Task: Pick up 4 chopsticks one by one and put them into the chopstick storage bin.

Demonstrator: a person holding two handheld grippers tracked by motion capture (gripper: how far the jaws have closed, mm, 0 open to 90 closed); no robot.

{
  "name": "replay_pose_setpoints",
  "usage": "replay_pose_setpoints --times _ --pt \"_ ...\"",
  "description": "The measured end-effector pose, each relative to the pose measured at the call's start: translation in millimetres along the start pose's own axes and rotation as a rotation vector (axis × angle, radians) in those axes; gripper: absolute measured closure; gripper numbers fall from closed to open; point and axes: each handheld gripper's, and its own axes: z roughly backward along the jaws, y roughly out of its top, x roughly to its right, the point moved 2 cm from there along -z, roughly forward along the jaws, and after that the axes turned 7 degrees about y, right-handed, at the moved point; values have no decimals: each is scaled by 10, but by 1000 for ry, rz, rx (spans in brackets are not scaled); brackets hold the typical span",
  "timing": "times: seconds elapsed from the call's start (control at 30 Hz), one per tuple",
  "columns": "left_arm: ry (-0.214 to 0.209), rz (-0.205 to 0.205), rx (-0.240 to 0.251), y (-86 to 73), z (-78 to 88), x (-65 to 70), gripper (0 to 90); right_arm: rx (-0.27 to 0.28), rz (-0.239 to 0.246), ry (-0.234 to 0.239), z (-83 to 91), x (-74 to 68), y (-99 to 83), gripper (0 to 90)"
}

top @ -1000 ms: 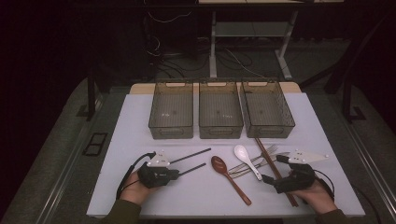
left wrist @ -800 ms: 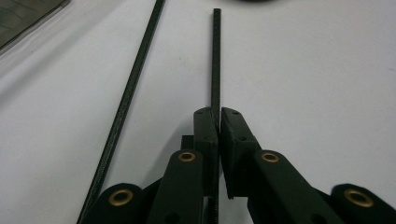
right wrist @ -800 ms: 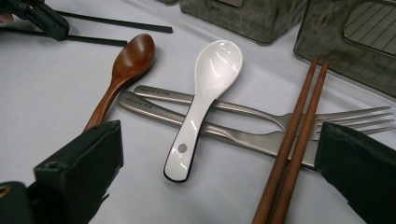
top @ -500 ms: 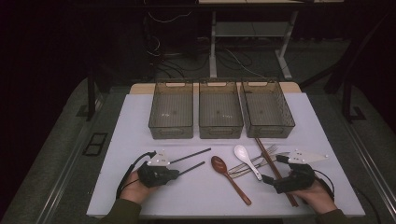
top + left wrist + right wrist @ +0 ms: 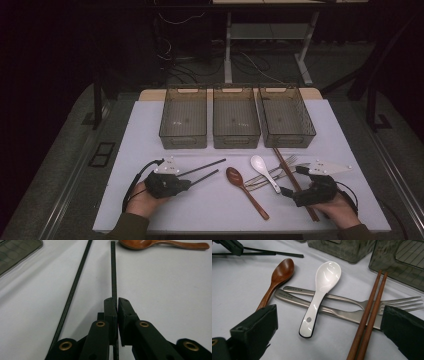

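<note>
Three bins (image 5: pixel 235 122) stand side by side at the far edge of the table (image 5: pixel 150 120) in the high view. The left gripper (image 5: pixel 192 181) lies at the near left, closed on one black chopstick (image 5: pixel 202 177); the other black chopstick (image 5: pixel 200 167) lies just beside it. The right gripper (image 5: pixel 290 180) rests at the near right, jaws spread, beside the cutlery.

Left gripper view: the jaws pinch the black chopstick (image 5: pixel 113 272), which runs away toward the wooden spoon (image 5: pixel 160 243); the second chopstick (image 5: pixel 72 287) lies apart on the table.

Right gripper view: between the open jaws lie a white spoon (image 5: pixel 320 292) across two forks (image 5: pixel 342 306), with brown chopsticks (image 5: pixel 369 315) over the forks.
</note>
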Motion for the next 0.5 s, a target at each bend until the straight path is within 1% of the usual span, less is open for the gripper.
replay_pose_setpoints --times 0.1,0.2,0.23,0.3,0.5 --pt "-5 3 1 21 7 8 854 10 -8 -3 4 -3 3 10" --pt "4 -1 0 45 23 8 854 18 -10 -4 10 -6 3 10" --pt "3 -6 3 54 30 6 854 19 -12 -4 10 -7 3 10" --pt "5 4 11 69 45 14 854 18 -14 -3 5 -11 1 10" --pt "5 13 37 156 100 9 854 11 -9 1 -17 -26 -4 10"
